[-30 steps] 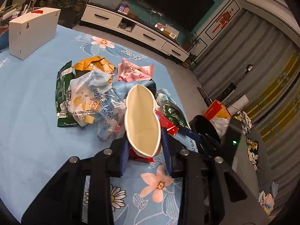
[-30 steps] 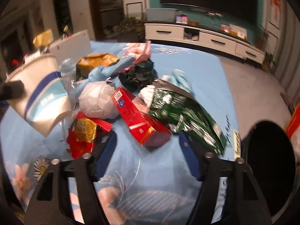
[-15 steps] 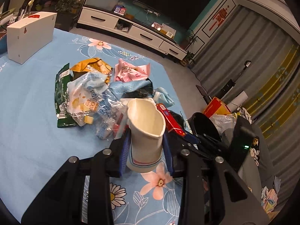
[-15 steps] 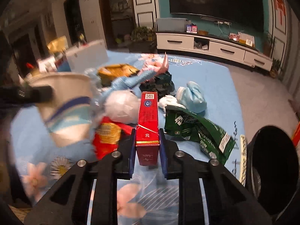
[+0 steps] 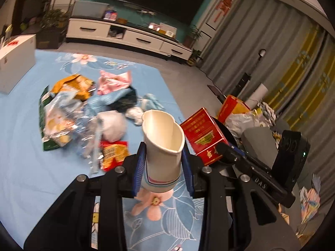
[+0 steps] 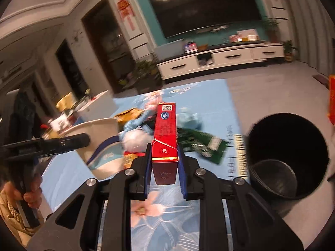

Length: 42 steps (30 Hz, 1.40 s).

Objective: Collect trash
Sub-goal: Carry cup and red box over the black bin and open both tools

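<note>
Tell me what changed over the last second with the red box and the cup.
The right gripper, open around the lying red box a second ago, has shut on it and lifted it off the cloth. The paper cup, already pinched in the left gripper, went from tipped to upright. The wrapper pile and black bin stayed put.

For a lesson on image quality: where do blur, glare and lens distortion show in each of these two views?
Left wrist view: paper cup in the left claw is sharp, the wrapper pile smeared, curtains bowed by the fisheye. Right wrist view: red box in the right claw crisp, green bag motion-blurred, ceiling lights glare off the TV.
</note>
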Tool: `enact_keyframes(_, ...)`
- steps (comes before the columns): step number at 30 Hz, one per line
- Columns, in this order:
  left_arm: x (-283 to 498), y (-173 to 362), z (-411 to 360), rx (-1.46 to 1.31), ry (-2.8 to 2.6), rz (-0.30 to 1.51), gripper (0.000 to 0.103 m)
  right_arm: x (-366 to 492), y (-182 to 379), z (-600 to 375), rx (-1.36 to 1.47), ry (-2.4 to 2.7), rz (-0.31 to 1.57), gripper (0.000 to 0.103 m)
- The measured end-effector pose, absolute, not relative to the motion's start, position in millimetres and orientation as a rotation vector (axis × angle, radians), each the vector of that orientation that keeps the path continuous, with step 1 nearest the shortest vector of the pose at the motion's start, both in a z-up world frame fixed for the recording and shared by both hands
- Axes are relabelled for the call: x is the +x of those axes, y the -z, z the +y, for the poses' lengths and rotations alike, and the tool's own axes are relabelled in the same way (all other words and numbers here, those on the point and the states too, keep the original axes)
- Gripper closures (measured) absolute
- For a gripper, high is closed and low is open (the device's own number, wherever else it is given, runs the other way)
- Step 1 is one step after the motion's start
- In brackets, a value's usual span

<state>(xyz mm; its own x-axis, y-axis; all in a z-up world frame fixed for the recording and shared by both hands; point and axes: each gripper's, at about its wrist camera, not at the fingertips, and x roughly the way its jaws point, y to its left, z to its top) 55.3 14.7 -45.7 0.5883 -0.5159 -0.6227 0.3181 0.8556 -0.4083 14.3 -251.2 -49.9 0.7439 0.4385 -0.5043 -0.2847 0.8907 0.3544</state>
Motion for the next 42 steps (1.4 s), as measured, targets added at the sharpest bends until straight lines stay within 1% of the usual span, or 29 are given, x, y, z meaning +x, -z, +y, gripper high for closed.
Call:
enact_keyframes(10,76.5,35.1,-61.3,-0.138,0.601,0.790,0.069,9.3,62.4,-320.5,0.353,-0.171,0.580,0.080)
enact_keyframes(16,100.0,37.1,-124.6,-0.081,0.685,0.798,0.069,12.1,81.6,-360.9,0.447,-0.042,0.597,0.080)
enact_keyframes(21,125.4,50.5,-177.1,-0.066,0.746,0.832,0.069,20.8,102.1,-384.4,0.508,0.029,0.637,0.080)
enact_keyframes(26,145.5,77.9,-220.1,-0.015,0.748,0.887,0.067,27.7,118.6,-400.2,0.531,0.076,0.682,0.079)
enact_keyframes(28,153.9,90.6,-231.8,0.000,0.745,0.924,0.067,29.4,127.2,-406.6,0.553,0.091,0.702,0.075)
enact_keyframes(29,157.2,97.4,-235.8,0.008,0.736,0.939,0.066,30.1,129.9,-409.1,0.561,0.100,0.706,0.068)
enact_keyframes(30,160.3,101.5,-238.0,0.013,0.733,0.952,0.063,31.8,130.6,-411.6,0.570,0.112,0.710,0.064)
enact_keyframes(32,162.7,108.2,-237.4,0.015,0.729,0.967,0.048,31.6,130.9,-415.6,0.584,0.113,0.708,0.062)
enact_keyframes(33,163.7,108.7,-235.8,0.014,0.726,0.968,0.034,30.1,130.4,-417.3,0.588,0.111,0.703,0.061)
enact_keyframes(34,164.1,108.6,-232.0,0.007,0.719,0.965,0.030,28.6,129.3,-418.0,0.588,0.113,0.699,0.061)
enact_keyframes(35,163.5,106.9,-227.3,0.000,0.713,0.960,0.028,28.0,127.8,-418.2,0.588,0.114,0.696,0.060)
enact_keyframes(36,162.6,105.0,-223.0,-0.002,0.711,0.958,0.020,25.5,125.8,-418.4,0.591,0.112,0.692,0.059)
enact_keyframes(37,161.5,102.4,-219.7,-0.002,0.706,0.955,0.014,24.4,125.0,-418.4,0.593,0.109,0.691,0.059)
enact_keyframes(39,154.0,96.0,-209.3,0.001,0.691,0.936,0.010,19.9,121.0,-414.7,0.592,0.100,0.689,0.050)
enact_keyframes(41,144.6,90.2,-198.9,0.012,0.676,0.926,0.004,16.2,116.8,-408.9,0.583,0.088,0.688,0.045)
enact_keyframes(42,139.4,86.4,-195.1,0.020,0.659,0.918,0.003,14.6,113.3,-404.8,0.574,0.080,0.689,0.042)
